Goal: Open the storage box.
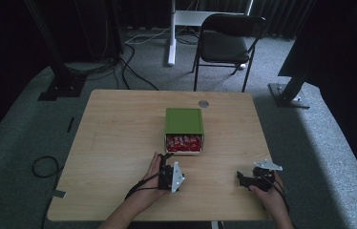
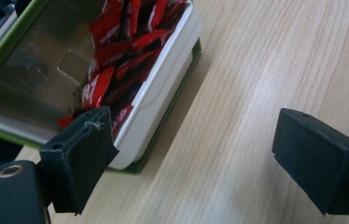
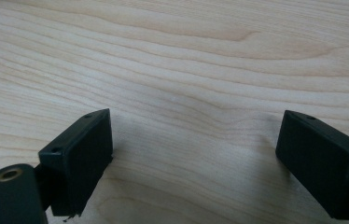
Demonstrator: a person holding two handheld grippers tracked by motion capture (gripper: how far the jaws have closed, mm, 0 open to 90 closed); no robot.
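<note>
Sitting near the middle of the wooden table (image 1: 119, 138) is one green box (image 1: 183, 120), its single white drawer (image 1: 183, 150) pulled out toward the person and heaped with red wrappers (image 1: 183, 142), too many and too jumbled to count. Two grippers are working nearby: the left gripper (image 2: 189, 154) is hovering just beside the drawer's front corner, jaws spread wide with nothing between them, while the right gripper (image 3: 196, 163) is resting well apart from the box, jaws likewise wide over bare wood.
</note>
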